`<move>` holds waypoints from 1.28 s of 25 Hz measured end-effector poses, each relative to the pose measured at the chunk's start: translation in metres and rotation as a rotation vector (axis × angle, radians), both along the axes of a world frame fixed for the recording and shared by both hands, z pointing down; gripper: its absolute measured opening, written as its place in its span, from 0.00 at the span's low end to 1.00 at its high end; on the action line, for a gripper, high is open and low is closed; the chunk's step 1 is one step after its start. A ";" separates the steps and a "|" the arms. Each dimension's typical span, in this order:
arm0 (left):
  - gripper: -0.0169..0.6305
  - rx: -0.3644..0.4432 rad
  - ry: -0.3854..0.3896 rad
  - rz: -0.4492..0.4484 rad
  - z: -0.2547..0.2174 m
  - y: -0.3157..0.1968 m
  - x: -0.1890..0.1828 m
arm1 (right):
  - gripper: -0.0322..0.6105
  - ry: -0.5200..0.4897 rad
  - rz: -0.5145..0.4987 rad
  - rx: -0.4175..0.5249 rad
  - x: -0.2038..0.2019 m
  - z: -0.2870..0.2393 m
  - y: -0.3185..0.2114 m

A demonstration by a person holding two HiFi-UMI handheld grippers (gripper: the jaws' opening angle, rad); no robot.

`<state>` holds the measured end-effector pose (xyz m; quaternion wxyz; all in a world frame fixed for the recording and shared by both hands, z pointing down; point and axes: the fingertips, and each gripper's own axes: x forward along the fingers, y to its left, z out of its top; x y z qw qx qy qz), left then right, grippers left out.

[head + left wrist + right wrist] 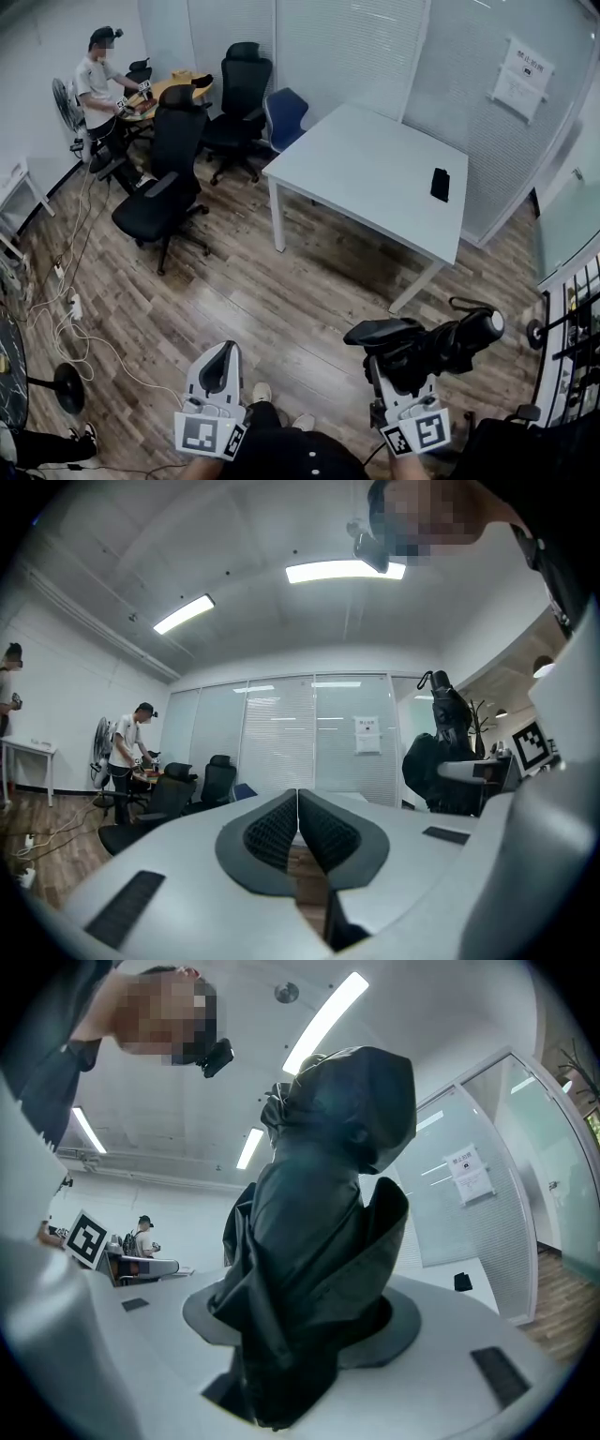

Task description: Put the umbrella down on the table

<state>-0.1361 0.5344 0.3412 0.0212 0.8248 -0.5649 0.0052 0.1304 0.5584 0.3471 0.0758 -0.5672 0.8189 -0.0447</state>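
- Carrying stage: right gripper (401,367) has its jaws clamped on a folded black umbrella (433,345). The umbrella is held level and crosswise above the wood-plank floor (281,300), well apart from the white table (375,159) ahead. Nothing is set down yet.
- Left gripper (223,354): jaws pressed together with nothing between them, pointing level and apparently idle.
- Next move, as judged: approach the table and bring the umbrella over a bare part of the top. Keep it clear of the small flat black object (440,184) near the right edge, lower it until the bundle rests, then spread the jaws.
- Umbrella: limp, faintly glossy fabric in loose creased folds bunched round the shaft. It has a rounded end and a thin strap loop. The bundle probably yields under the pads.
- Table: smooth matt rectangular top on slim white legs. It is hard and flat, so a rounded bundle might roll a little on release.
- Surroundings: black office chairs (173,155) stand left of the table.
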 end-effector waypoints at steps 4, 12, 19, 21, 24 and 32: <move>0.05 0.019 -0.004 -0.014 -0.001 -0.005 0.003 | 0.46 -0.022 -0.009 0.003 0.004 0.001 -0.005; 0.05 0.017 0.007 0.018 0.001 -0.045 -0.002 | 0.46 -0.004 0.002 -0.009 -0.007 -0.002 -0.040; 0.05 0.024 0.014 0.049 -0.001 -0.092 -0.011 | 0.46 -0.006 0.037 -0.006 -0.014 -0.007 -0.079; 0.05 0.032 0.020 0.059 -0.002 -0.106 -0.013 | 0.46 -0.003 0.047 0.002 -0.016 -0.009 -0.090; 0.05 0.044 0.025 0.077 -0.005 -0.124 -0.016 | 0.46 -0.007 0.061 0.009 -0.020 -0.012 -0.105; 0.05 0.048 0.037 0.095 -0.002 -0.169 -0.032 | 0.46 0.006 0.089 0.013 -0.034 -0.014 -0.143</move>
